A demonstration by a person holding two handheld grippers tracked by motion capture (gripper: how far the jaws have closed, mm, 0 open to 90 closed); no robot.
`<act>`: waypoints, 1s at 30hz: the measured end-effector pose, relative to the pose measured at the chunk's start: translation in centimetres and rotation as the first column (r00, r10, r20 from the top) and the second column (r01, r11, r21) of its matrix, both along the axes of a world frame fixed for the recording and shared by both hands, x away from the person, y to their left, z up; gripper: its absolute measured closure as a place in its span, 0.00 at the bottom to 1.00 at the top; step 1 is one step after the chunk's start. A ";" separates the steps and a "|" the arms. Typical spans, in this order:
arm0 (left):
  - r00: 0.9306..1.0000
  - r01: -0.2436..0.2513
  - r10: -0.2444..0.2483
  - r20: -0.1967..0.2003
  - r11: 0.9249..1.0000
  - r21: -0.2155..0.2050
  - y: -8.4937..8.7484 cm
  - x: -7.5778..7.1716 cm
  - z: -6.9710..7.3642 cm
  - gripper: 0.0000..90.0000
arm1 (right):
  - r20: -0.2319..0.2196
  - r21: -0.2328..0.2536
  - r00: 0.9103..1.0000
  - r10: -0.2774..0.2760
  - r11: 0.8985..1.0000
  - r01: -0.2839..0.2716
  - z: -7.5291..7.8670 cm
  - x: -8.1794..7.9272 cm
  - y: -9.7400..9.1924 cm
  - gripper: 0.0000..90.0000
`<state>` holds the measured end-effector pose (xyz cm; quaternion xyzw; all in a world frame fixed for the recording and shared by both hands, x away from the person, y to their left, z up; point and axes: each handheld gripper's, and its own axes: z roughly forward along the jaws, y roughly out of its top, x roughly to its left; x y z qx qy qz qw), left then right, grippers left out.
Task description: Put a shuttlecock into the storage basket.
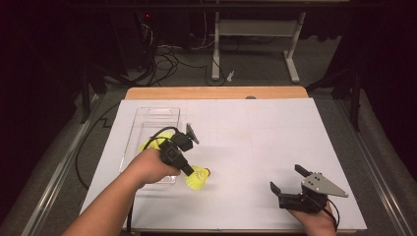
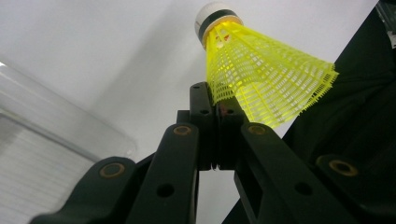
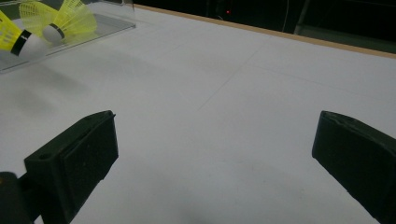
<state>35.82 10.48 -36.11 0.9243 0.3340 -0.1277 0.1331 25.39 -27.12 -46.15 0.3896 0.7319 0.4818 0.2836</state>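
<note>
We have a yellow shuttlecock [image 2: 261, 79] pinched in the left gripper [image 1: 189, 171], the jaws clamped together on the edge of its mesh skirt (the left gripper view shows them meeting with the plastic lattice caught between). It hangs just above the white table [image 1: 255, 147], just right of the clear tray's [image 1: 147, 114] near end, cork tip pointing right.

We judge the shuttlecock to be very light, so weight is no worry; the skirt is springy, thin plastic that bends and could deform or slip out if squeezed hard or swung fast. The skirt rim, where we hold it now, gives a workable grip, though the firm cork end [image 2: 212, 16] would be the sturdier place.

Our left forearm reaches in from the near left, hand wrapped over the gripper, which angles down and to the right. Two more shuttlecocks [image 3: 51, 21] lie in the tray. The right gripper [image 1: 290, 179] rests near the table's near right edge, jaws spread wide and holding nothing.
</note>
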 end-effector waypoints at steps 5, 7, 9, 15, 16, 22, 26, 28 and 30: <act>1.000 0.001 -0.001 0.007 1.000 0.003 0.6 0.1 1.1 0.99 | 0.001 -0.004 1.000 0.005 1.000 -0.005 0.0 0.0 0.1 0.01; 1.000 -0.007 0.007 0.012 1.000 -0.002 0.9 0.1 1.7 0.99 | 0.000 -0.005 1.000 0.007 1.000 -0.007 0.0 0.0 0.1 0.01; 1.000 -0.008 0.008 0.015 1.000 0.005 1.3 0.1 2.1 0.99 | -0.002 -0.004 1.000 0.006 1.000 -0.007 0.0 0.0 0.1 0.02; 0.999 -0.034 0.034 0.024 0.999 0.002 2.6 0.2 3.1 0.99 | -0.005 -0.004 1.000 0.007 1.000 -0.007 -0.1 0.0 0.1 0.02; 0.999 -0.038 0.038 0.024 0.999 0.003 2.8 0.2 3.2 0.99 | -0.005 -0.003 1.000 0.007 1.000 -0.007 -0.1 0.0 0.1 0.02; 0.997 -0.065 0.065 0.029 0.998 -0.001 4.3 0.3 3.6 0.99 | -0.009 -0.003 1.000 0.008 1.000 -0.008 -0.1 0.1 0.0 0.02; 0.996 -0.082 0.083 0.033 0.997 -0.001 5.4 0.4 3.8 0.99 | -0.009 -0.002 1.000 0.008 1.000 -0.008 -0.1 0.1 0.0 0.02; 0.995 -0.097 0.097 0.031 0.995 -0.001 6.0 0.4 3.8 0.99 | -0.009 -0.001 1.000 0.007 1.000 -0.007 -0.1 0.1 0.0 0.03; 0.994 -0.107 0.107 0.027 0.994 0.001 6.6 0.4 3.7 0.99 | -0.008 -0.001 1.000 0.008 1.000 -0.008 -0.1 0.1 -0.1 0.03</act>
